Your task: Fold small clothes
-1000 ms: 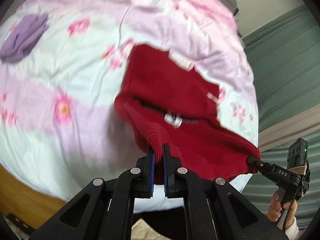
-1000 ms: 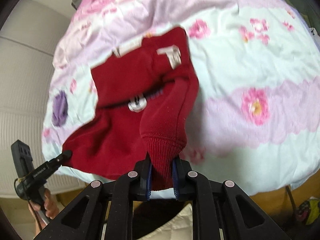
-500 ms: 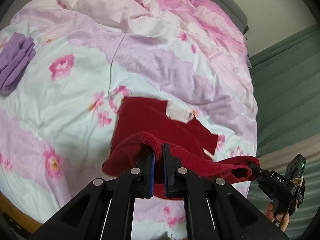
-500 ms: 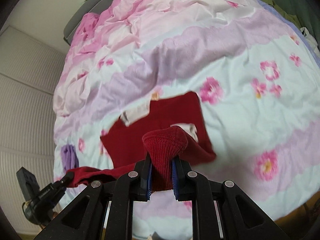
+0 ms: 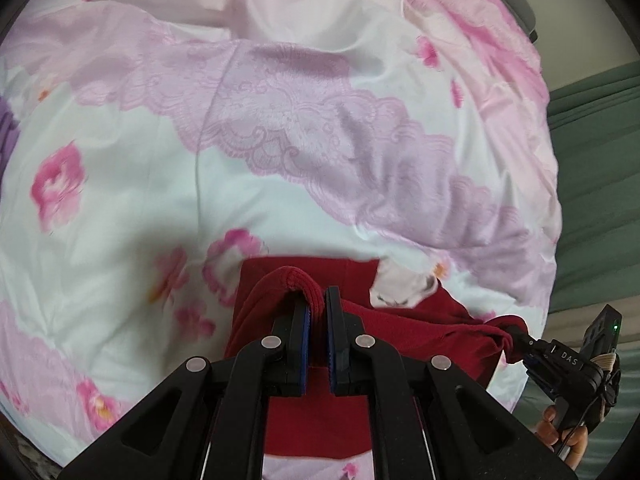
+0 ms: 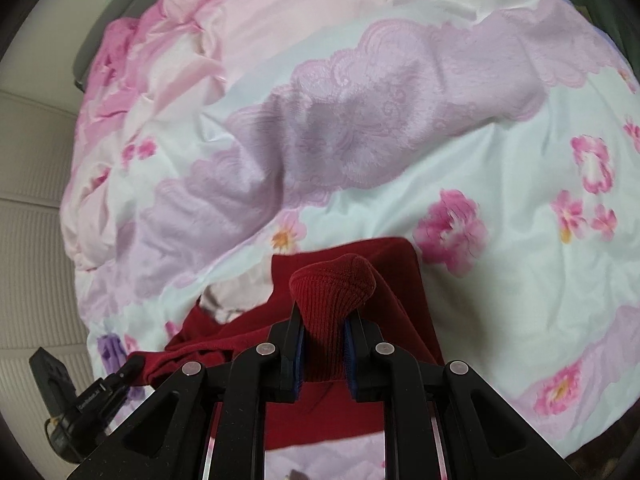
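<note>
Both grippers have carried the ribbed cuffs forward over the red sweater since a second ago: then the garment hung lifted and filled each view, now its body lies flat on the floral duvet (image 5: 280, 152) and only the top edge shows past my fingers.

Left gripper (image 5: 316, 320) is clamped on the left ribbed cuff (image 5: 308, 284); the jaws are nearly together with the knit pinched between the blue pads. Right gripper (image 6: 322, 332) is clamped on the right ribbed cuff (image 6: 332, 284), a thicker bunch bulging up above the pads.

Red sweater (image 5: 384, 328) sits on the duvet's white flowered band, just this side of the lilac lace band (image 5: 320, 128). White collar piece (image 5: 400, 284) shows at the sweater's far edge, between the two grippers. In the left view I see the right gripper at the sweater's right edge with a hand (image 5: 564, 436) on its handle; in the right view the left gripper (image 6: 132, 368) pinches the other edge. Purple garment (image 6: 112, 350) lies beyond the sweater's left side, partly hidden.

Progress, my read: sleeves are mid-fold, both held over the sweater's body, not yet laid down. Left to do: lay the cuffs on the chest area, let go, then fold the body. I can't tell how flat the lower half lies, the fingers hide it.
</note>
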Motion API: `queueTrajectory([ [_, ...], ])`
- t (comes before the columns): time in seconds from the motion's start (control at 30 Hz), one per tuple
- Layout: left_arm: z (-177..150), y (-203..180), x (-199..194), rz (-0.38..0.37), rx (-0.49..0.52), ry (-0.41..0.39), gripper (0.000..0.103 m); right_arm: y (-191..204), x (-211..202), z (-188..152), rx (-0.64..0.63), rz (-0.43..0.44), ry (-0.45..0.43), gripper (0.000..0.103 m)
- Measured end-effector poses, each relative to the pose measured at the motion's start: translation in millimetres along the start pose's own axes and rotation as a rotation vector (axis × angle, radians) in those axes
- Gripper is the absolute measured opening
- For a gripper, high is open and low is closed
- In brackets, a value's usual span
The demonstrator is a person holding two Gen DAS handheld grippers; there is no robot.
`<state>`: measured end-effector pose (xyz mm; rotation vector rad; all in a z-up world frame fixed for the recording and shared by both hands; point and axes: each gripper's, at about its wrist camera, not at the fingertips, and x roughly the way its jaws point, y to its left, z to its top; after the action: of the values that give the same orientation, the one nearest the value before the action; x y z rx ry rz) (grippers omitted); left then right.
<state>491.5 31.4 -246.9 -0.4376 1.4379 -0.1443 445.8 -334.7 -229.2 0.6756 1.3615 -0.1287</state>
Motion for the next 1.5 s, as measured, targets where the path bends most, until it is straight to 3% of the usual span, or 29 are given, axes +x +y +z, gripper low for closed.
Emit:
queueTrajectory([
  [0.2,14,6,19,0.011,-0.057,0.051,0.010,5,27,21,0.013,-0.018,0.053,0.023],
  [0.27,15,4,19,0.027,-0.038,0.064,0.010,8,28,25,0.008,-0.009,0.058,0.034],
  [0.3,15,3,18,0.030,-0.028,0.067,0.011,10,26,26,0.000,-0.009,0.051,0.046],
  [0.33,15,2,16,0.028,-0.018,0.067,0.011,13,19,27,-0.017,-0.013,0.025,0.057],
  [0.4,15,-5,9,0.041,0.028,0.059,0.013,23,-2,29,-0.079,-0.046,-0.056,0.067],
  [0.47,15,-14,0,0.077,0.113,0.031,0.027,31,-20,30,-0.149,-0.080,-0.113,0.068],
  [0.53,16,-23,-18,0.178,0.207,-0.071,0.080,37,-31,29,-0.220,-0.112,-0.134,0.068],
  [0.57,17,-25,-26,0.208,0.232,-0.116,0.083,40,-35,27,-0.256,-0.126,-0.137,0.068],
  [0.63,17,-36,-42,0.251,0.335,-0.181,0.083,43,-41,22,-0.328,-0.156,-0.139,0.068],
  [0.7,9,-57,-48,0.219,0.526,-0.172,0.083,44,-42,15,-0.387,-0.183,-0.138,0.068],
  [0.83,-18,-98,-31,0.127,0.907,-0.012,0.084,38,-34,1,-0.440,-0.190,-0.096,0.068],
  [0.93,-29,-114,-9,0.106,1.055,0.085,0.083,31,-26,-8,-0.438,-0.185,-0.062,0.068],
  [1.07,-22,-114,23,0.079,1.084,0.221,0.083,24,-20,-21,-0.443,-0.190,-0.033,0.068],
  [1.17,-15,-106,39,0.065,1.066,0.330,0.073,23,-16,-27,-0.439,-0.188,-0.017,0.068],
  [1.37,-3,-92,54,0.065,1.033,0.408,0.067,19,-2,-31,-0.396,-0.172,0.024,0.068],
  [1.43,-5,-91,58,0.035,1.028,0.469,0.050,20,3,-31,-0.389,-0.170,0.039,0.068],
  [1.5,-9,-92,61,0.012,1.046,0.514,0.043,21,6,-32,-0.384,-0.167,0.049,0.068],
])
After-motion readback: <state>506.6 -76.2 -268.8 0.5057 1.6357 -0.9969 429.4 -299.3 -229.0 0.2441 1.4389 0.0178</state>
